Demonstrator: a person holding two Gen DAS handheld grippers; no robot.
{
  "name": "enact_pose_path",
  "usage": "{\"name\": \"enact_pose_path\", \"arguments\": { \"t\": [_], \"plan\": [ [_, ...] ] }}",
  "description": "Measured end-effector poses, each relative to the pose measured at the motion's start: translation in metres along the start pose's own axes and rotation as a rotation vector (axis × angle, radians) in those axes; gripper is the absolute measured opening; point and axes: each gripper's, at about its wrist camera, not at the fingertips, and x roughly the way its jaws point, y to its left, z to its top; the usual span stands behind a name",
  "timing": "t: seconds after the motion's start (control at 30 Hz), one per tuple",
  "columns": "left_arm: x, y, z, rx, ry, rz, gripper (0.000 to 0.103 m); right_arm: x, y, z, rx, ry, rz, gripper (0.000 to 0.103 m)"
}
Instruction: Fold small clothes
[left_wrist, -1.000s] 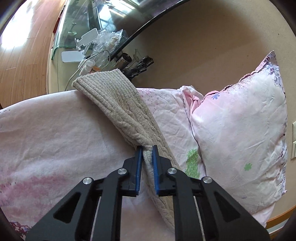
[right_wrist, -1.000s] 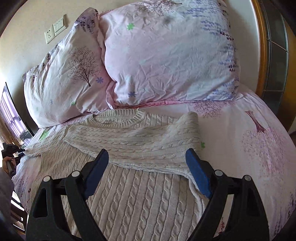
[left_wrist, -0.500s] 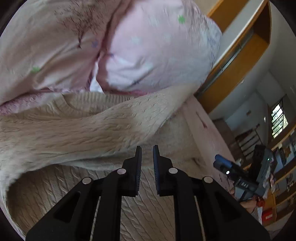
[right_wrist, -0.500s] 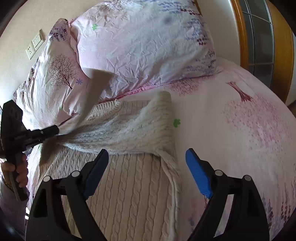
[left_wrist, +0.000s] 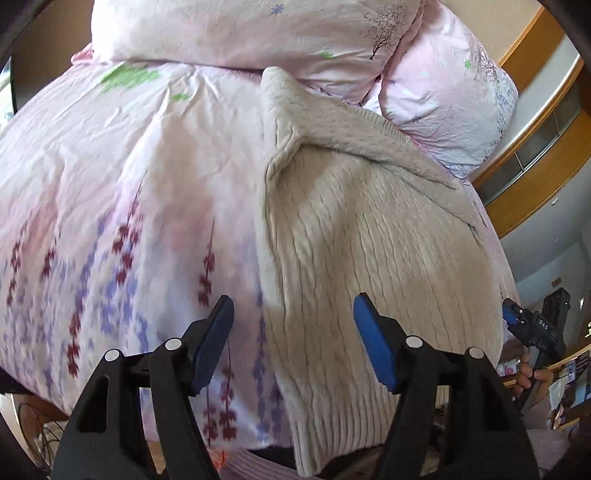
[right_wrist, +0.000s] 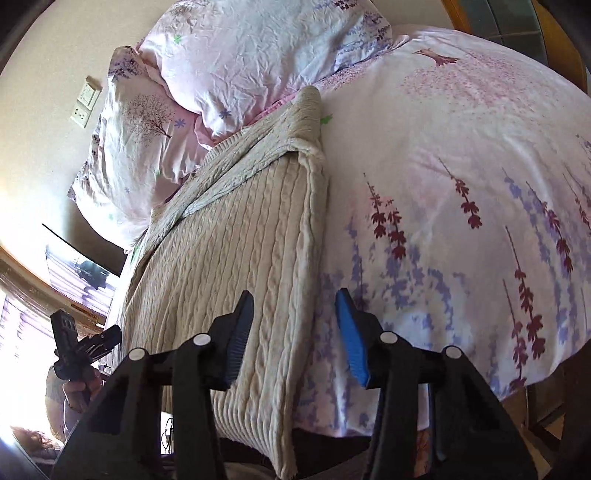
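A cream cable-knit sweater lies flat on the bed, both sleeves folded across its chest, hem hanging over the near bed edge. It also shows in the right wrist view. My left gripper is open and empty, hovering over the sweater's left bottom edge. My right gripper is open and empty over the sweater's right bottom edge. Each gripper shows small in the other's view: the right, the left.
The bed has a pink floral duvet, also in the right wrist view. Two pink pillows lean at the headboard. Wall sockets sit above them. A wooden window frame is at the bed's far side.
My left gripper let go of the left sleeve after laying it across the chest, opened, and drew back to the hem. My right gripper also pulled back to the bottom edge.
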Motion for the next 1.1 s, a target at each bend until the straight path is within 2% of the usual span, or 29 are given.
{"name": "enact_pose_path", "arguments": {
  "t": [0.03, 0.1, 0.13, 0.2, 0.23, 0.3, 0.37, 0.43, 0.47, 0.57, 0.67, 0.73, 0.8, 0.87, 0.9, 0.93, 0.97, 1.0, 1.03, 1.1],
  "plan": [
    [-0.005, 0.000, -0.010, 0.002, -0.019, -0.016, 0.063, -0.002, 0.001, -0.006, 0.006, 0.010, 0.040, 0.035],
    [-0.012, -0.002, -0.027, -0.023, -0.015, -0.074, 0.052, -0.003, 0.003, -0.016, 0.021, 0.066, 0.119, 0.024],
    [-0.011, -0.004, -0.034, -0.041, 0.000, -0.117, 0.044, -0.002, 0.006, -0.023, 0.014, 0.090, 0.132, 0.023],
    [-0.014, -0.011, -0.046, -0.046, -0.009, -0.135, 0.042, -0.003, 0.012, -0.038, -0.010, 0.113, 0.156, 0.020],
    [-0.015, -0.013, -0.051, -0.047, -0.005, -0.143, 0.034, -0.004, 0.014, -0.043, -0.013, 0.128, 0.182, 0.010],
    [-0.014, -0.014, -0.058, -0.070, 0.005, -0.170, 0.029, -0.004, 0.017, -0.047, -0.018, 0.137, 0.215, 0.008],
    [-0.012, -0.016, -0.060, -0.069, 0.018, -0.186, 0.016, -0.007, 0.022, -0.044, -0.034, 0.116, 0.241, 0.007],
    [-0.008, -0.021, -0.056, -0.057, 0.027, -0.201, 0.008, -0.011, 0.031, -0.033, -0.048, 0.084, 0.275, 0.007],
    [-0.008, -0.023, -0.053, -0.047, 0.028, -0.219, 0.007, -0.014, 0.036, -0.026, -0.064, 0.062, 0.290, 0.007],
    [-0.012, -0.032, -0.016, 0.017, -0.024, -0.247, 0.007, -0.021, 0.058, 0.014, -0.128, -0.023, 0.304, 0.007],
    [-0.018, -0.045, 0.050, 0.082, -0.142, -0.250, 0.007, -0.018, 0.081, 0.074, -0.164, -0.132, 0.314, 0.007],
    [-0.013, -0.055, 0.101, 0.100, -0.230, -0.216, 0.007, -0.003, 0.087, 0.119, -0.141, -0.202, 0.321, 0.007],
    [0.004, -0.061, 0.150, 0.076, -0.301, -0.170, 0.007, 0.029, 0.082, 0.166, -0.049, -0.265, 0.318, 0.007],
    [0.033, -0.064, 0.194, 0.060, -0.347, -0.071, 0.013, 0.070, 0.065, 0.203, 0.118, -0.286, 0.252, 0.015],
    [0.050, -0.061, 0.211, 0.040, -0.342, -0.020, 0.026, 0.090, 0.057, 0.215, 0.186, -0.275, 0.194, 0.039],
    [0.065, -0.054, 0.224, 0.004, -0.308, 0.018, 0.041, 0.105, 0.052, 0.221, 0.216, -0.258, 0.132, 0.056],
    [0.075, -0.044, 0.232, -0.048, -0.260, 0.042, 0.049, 0.113, 0.048, 0.221, 0.232, -0.241, 0.086, 0.056],
    [0.079, -0.031, 0.232, -0.111, -0.228, 0.053, 0.069, 0.117, 0.045, 0.217, 0.227, -0.221, 0.081, 0.057],
    [0.078, -0.018, 0.228, -0.145, -0.214, 0.031, 0.080, 0.116, 0.043, 0.212, 0.198, -0.207, 0.084, 0.063],
    [0.076, 0.001, 0.215, -0.139, -0.191, -0.023, 0.081, 0.109, 0.040, 0.203, 0.126, -0.214, 0.035, 0.071]
  ]
}}
